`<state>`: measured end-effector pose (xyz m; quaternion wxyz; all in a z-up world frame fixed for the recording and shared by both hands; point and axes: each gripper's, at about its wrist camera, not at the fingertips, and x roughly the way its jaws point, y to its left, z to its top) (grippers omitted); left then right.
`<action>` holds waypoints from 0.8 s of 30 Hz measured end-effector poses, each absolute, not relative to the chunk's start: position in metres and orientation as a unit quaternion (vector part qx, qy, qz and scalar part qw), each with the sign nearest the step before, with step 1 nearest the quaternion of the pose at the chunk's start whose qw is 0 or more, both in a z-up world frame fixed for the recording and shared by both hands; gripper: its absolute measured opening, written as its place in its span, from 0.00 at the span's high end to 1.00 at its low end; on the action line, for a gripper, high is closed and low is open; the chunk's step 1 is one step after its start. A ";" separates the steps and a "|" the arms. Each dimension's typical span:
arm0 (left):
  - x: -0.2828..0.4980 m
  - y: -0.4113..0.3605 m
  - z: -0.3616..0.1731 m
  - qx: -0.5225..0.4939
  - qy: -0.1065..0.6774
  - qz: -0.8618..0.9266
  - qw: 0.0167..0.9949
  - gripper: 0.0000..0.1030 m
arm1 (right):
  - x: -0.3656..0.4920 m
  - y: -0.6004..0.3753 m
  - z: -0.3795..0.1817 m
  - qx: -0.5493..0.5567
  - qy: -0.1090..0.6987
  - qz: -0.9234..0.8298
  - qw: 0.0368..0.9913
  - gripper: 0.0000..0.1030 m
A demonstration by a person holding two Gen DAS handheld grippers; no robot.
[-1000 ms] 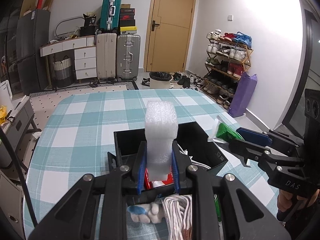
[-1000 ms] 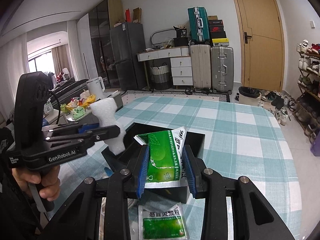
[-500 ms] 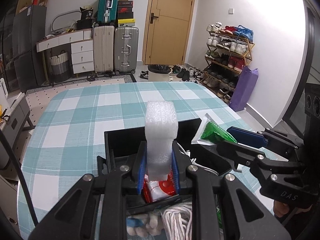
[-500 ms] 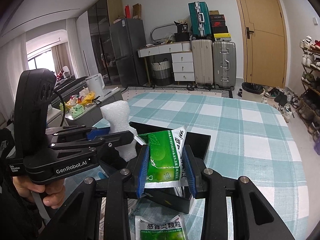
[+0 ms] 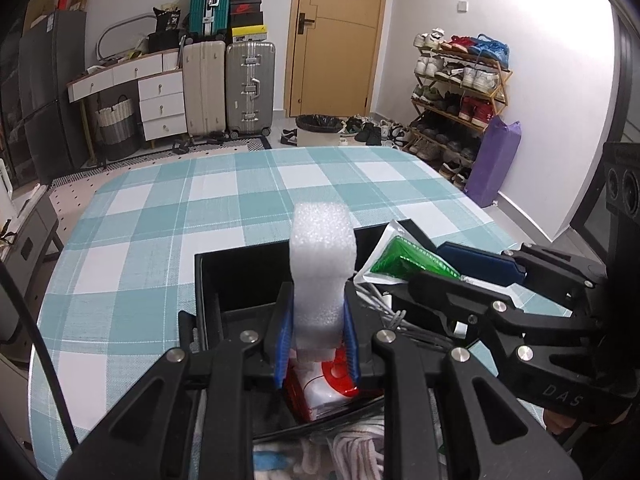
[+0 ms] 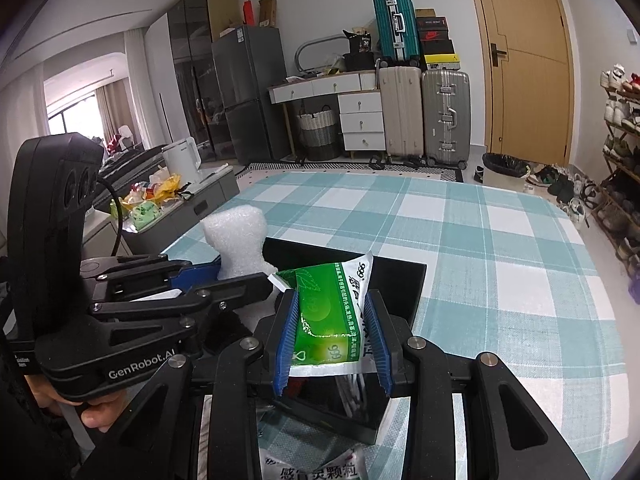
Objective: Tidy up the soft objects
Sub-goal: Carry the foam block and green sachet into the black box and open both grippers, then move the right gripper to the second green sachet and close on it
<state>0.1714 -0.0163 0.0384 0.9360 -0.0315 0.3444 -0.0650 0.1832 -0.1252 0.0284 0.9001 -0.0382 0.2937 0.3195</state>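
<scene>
Two hand-held black tools hover side by side over an open black box point(image 5: 224, 280) on a counter point(image 5: 160, 208) covered in a teal-and-white checked cloth. The left tool point(image 5: 316, 344) pinches a white foam block point(image 5: 322, 264) between its blue pads, the block standing upright above the box. The right tool point(image 6: 330, 344) is clamped on a green-and-white sachet point(image 6: 332, 312) (Chinese print, "999" logo), held over the box beside the foam. Inside the box lie a red-and-white packet point(image 5: 328, 376) and white cords point(image 5: 396, 316).

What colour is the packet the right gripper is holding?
The packet is green and white with printed writing. It shows best in the right wrist view.
</scene>
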 end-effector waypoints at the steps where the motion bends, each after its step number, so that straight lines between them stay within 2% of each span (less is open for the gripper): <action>1: 0.171 -0.016 0.038 -0.030 0.345 -0.064 0.936 0.80 | 0.185 -0.124 0.028 -0.041 0.294 0.319 0.900 0.67; 8: 0.172 -0.015 0.036 -0.031 0.355 -0.064 0.932 0.79 | 0.187 -0.116 0.023 -0.051 0.301 0.323 0.896 0.67; 9: 0.172 -0.015 0.035 -0.030 0.356 -0.062 0.932 0.75 | 0.188 -0.115 0.022 -0.054 0.302 0.321 0.896 0.63; 11: 0.171 -0.013 0.035 -0.029 0.358 -0.054 0.932 0.59 | 0.186 -0.116 0.023 -0.058 0.296 0.315 0.900 0.53; 12: 0.170 -0.011 0.035 -0.032 0.358 -0.052 0.932 0.46 | 0.183 -0.118 0.024 -0.058 0.292 0.317 0.900 0.52; 13: 0.170 -0.008 0.035 -0.039 0.360 -0.058 0.930 0.43 | 0.182 -0.120 0.026 -0.057 0.292 0.319 0.900 0.50; 14: 0.169 -0.007 0.036 -0.045 0.362 -0.064 0.929 0.40 | 0.180 -0.124 0.027 -0.059 0.291 0.314 0.902 0.40; 15: 0.166 -0.007 0.037 -0.049 0.360 -0.066 0.929 0.31 | 0.177 -0.128 0.028 -0.061 0.288 0.308 0.905 0.27; 16: 0.164 -0.007 0.038 -0.049 0.356 -0.063 0.931 0.20 | 0.174 -0.132 0.030 -0.061 0.283 0.304 0.908 0.22; 17: 0.161 -0.006 0.040 -0.050 0.350 -0.061 0.934 0.16 | 0.171 -0.137 0.031 -0.058 0.279 0.302 0.910 0.16; 19: 0.153 -0.007 0.045 -0.051 0.340 -0.060 0.937 0.06 | 0.166 -0.145 0.034 -0.058 0.277 0.299 0.912 0.10; 21: 0.146 -0.007 0.048 -0.047 0.334 -0.053 0.940 0.01 | 0.160 -0.152 0.036 -0.065 0.276 0.291 0.914 0.02; 24: 0.135 -0.007 0.051 -0.039 0.325 -0.040 0.944 0.00 | 0.151 -0.162 0.036 -0.066 0.277 0.287 0.915 0.01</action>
